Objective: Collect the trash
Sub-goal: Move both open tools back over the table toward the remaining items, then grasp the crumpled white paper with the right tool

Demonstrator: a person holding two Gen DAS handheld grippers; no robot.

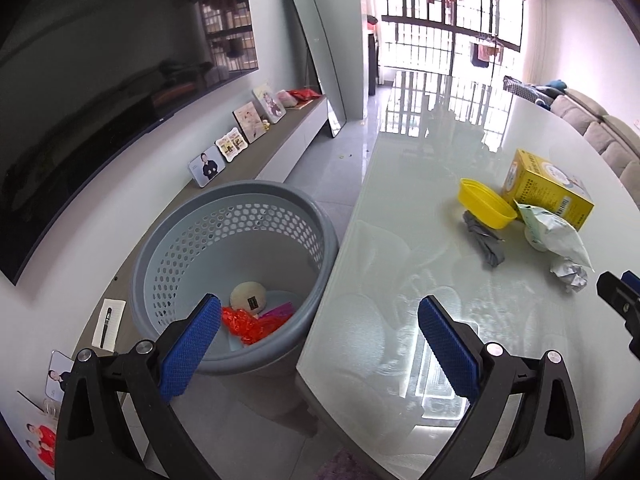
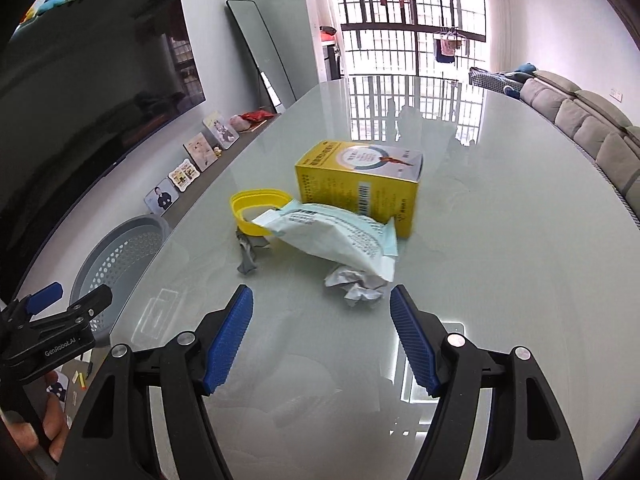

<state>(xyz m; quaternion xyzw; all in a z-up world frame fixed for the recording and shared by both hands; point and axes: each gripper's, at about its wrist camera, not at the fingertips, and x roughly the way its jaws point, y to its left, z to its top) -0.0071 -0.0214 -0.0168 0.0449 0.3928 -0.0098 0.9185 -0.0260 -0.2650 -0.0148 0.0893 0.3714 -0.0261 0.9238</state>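
yellow box [image 2: 356, 192]; perforated grey basket [image 1: 236, 220]

White lettering reading "GenRobot.AI" runs along the black body of the left gripper [image 2: 74, 304], seen at the near left in the right wrist view. On the glass table, the yellow box [image 2: 358, 186] carries a barcode and rows of print too small to read; the white-and-teal packet [image 2: 336, 238] in front of it shows a barcode and equally illegible text.
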